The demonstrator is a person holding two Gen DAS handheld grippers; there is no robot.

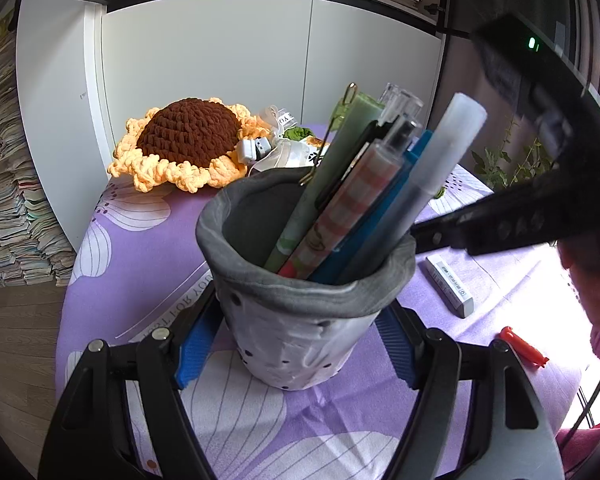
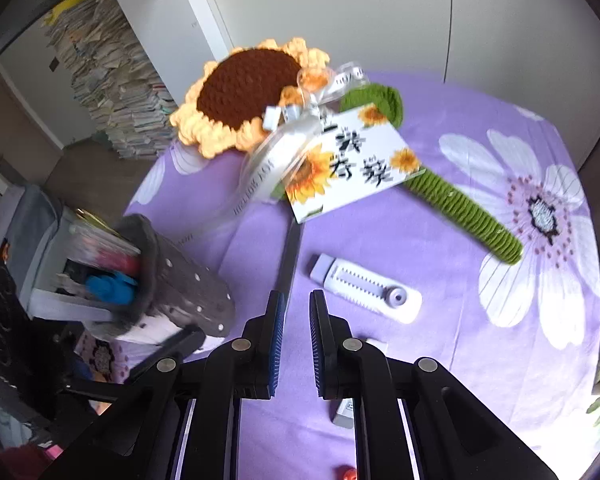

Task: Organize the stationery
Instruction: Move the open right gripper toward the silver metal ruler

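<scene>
The left gripper [image 1: 296,344] is clamped on the lower body of a grey fabric pen holder [image 1: 300,312], its blue pads pressed against either side, and the holder stands on the purple flowered tablecloth [image 1: 148,248] with its open mouth up and leaning a little toward the camera. Inside, the pens [image 1: 352,208] all slant the same way, long axes running from the holder's bottom up and to the right: a green one with a gold clip, a pink-checked one, a blue one, and a frosted white one whose cap reaches highest. The right gripper [image 2: 296,340] points steeply down at the cloth with its jaws drawn nearly together and nothing between them (in the left wrist view it shows only as a dark blurred shape at the upper right). Just beyond its tips lies a white correction-tape dispenser [image 2: 366,288], flat on the cloth, long axis running from upper left to lower right. A white eraser [image 1: 448,286] lies to the right of the holder, and a small red cap [image 1: 524,346] lies nearer, both apart from it. Behind, a crocheted sunflower [image 2: 248,92] with a green stem [image 2: 466,208] rests beside a sunflower card [image 2: 352,164].
</scene>
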